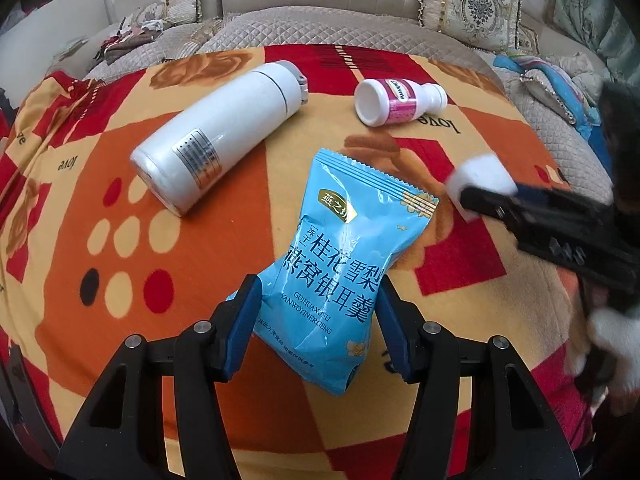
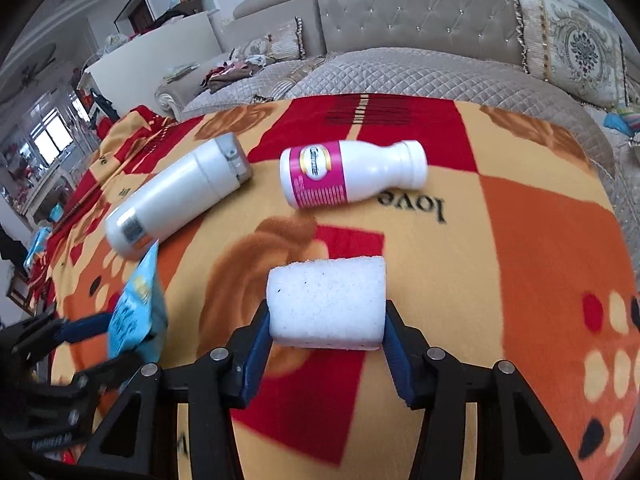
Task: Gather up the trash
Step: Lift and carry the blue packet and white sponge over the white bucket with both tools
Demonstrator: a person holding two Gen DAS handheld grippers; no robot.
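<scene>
My left gripper [image 1: 318, 300] is shut on a blue snack packet [image 1: 340, 248] with Chinese writing, held just above the patterned blanket. My right gripper [image 2: 326, 320] is shut on a white foam block [image 2: 326, 302], also above the blanket. In the left wrist view the right gripper [image 1: 472, 196] comes in from the right with the foam block [image 1: 480, 174]. In the right wrist view the left gripper [image 2: 100, 340] and the blue packet [image 2: 136, 308] sit at the lower left.
A white thermos [image 1: 216, 136] lies on its side at the left of the red and orange blanket [image 1: 120, 280]. A small white bottle with a pink label [image 1: 396, 100] lies farther back. A grey quilted sofa [image 1: 320, 24] with cushions stands behind.
</scene>
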